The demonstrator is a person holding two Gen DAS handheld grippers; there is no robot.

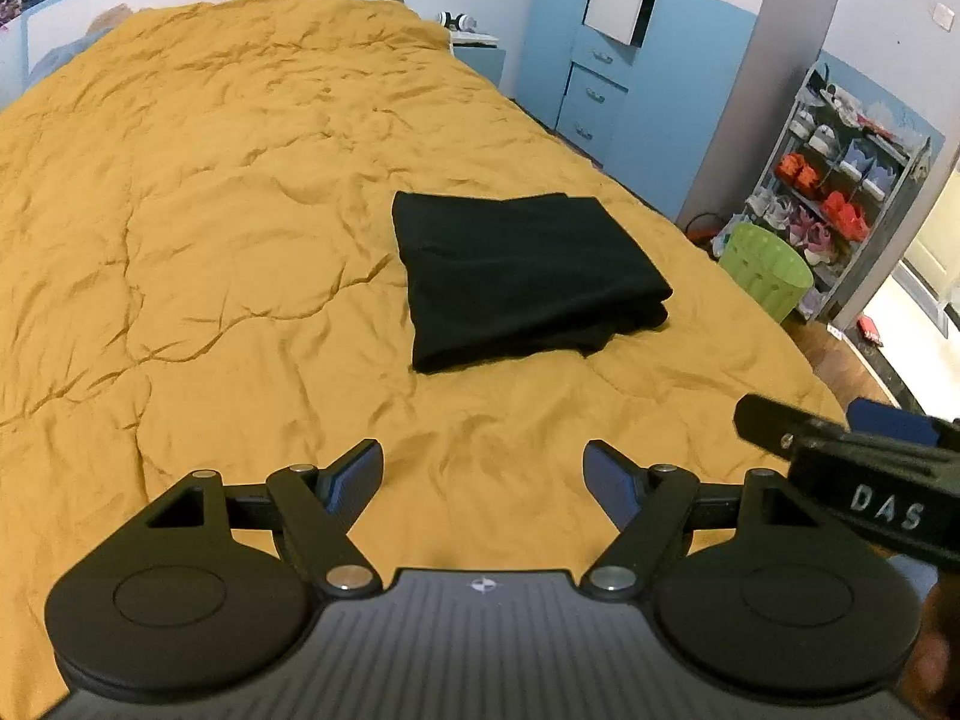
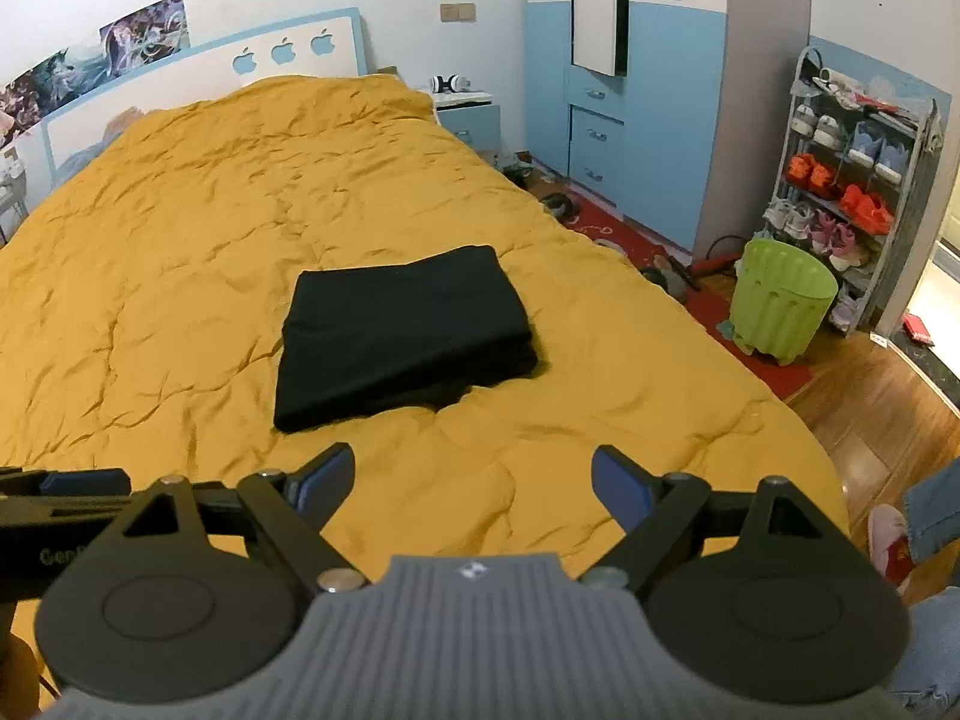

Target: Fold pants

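The black pants (image 1: 522, 276) lie folded into a compact rectangle on the mustard-yellow bed cover (image 1: 210, 240). They also show in the right wrist view (image 2: 402, 330), ahead and slightly left. My left gripper (image 1: 483, 474) is open and empty, held back from the pants near the bed's foot. My right gripper (image 2: 473, 477) is open and empty, also short of the pants. The right gripper also shows at the right edge of the left wrist view (image 1: 840, 438). The left gripper shows at the left edge of the right wrist view (image 2: 66, 486).
A green laundry basket (image 2: 780, 306) stands on the floor right of the bed. A shoe rack (image 2: 852, 180) and a blue wardrobe (image 2: 636, 90) stand along the right wall. A nightstand (image 2: 468, 114) sits by the headboard (image 2: 210, 72).
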